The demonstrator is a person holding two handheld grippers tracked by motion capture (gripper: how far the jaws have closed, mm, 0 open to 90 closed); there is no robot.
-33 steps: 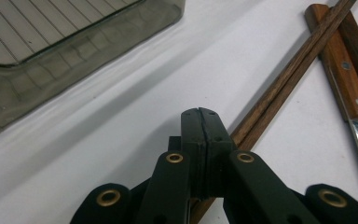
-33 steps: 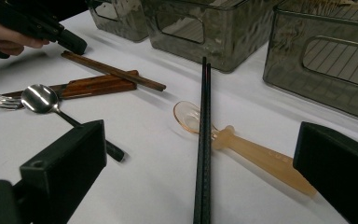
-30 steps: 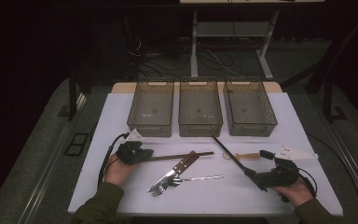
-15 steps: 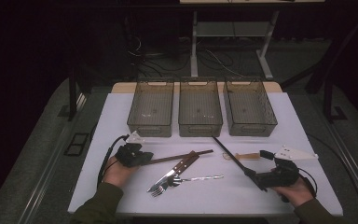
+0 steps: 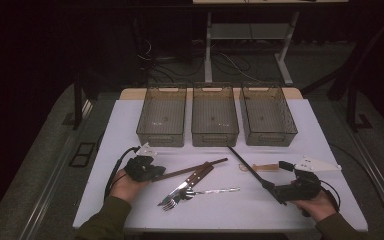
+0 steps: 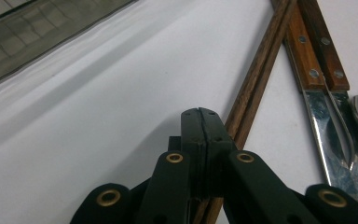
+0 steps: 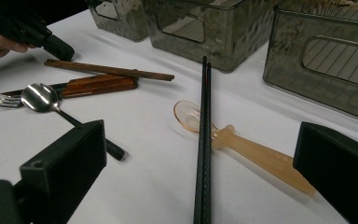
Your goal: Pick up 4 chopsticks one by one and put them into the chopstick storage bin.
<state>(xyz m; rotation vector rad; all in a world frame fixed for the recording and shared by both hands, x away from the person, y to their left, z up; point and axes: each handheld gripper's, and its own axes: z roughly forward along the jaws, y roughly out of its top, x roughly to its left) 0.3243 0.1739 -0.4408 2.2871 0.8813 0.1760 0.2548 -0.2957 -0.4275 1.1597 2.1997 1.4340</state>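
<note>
My left gripper (image 5: 155, 172) (image 6: 204, 112) rests low on the white table with its jaws shut together and nothing between them. A pair of brown wooden chopsticks (image 5: 195, 168) (image 6: 261, 70) runs out from right beside its tips. Just past them lie a wood-handled knife (image 5: 195, 178) (image 6: 314, 46), a fork (image 5: 169, 202) and a metal spoon (image 5: 210, 191) (image 7: 39, 97). My right gripper (image 5: 280, 192) (image 7: 200, 158) is open wide. Black chopsticks (image 5: 247, 167) (image 7: 204, 116) lie between its jaws, untouched, and cross a translucent amber spoon (image 5: 260, 168) (image 7: 251, 149).
Three dark see-through bins (image 5: 161, 136) (image 5: 215, 136) (image 5: 269, 136) stand side by side at the back of the table (image 5: 130, 125). A person's hands hold both grippers near the front edge. The floor around the table is dark, with cables behind.
The left gripper has edged slightly right toward the near end of the brown chopsticks. The right gripper and the cutlery have stayed put.
</note>
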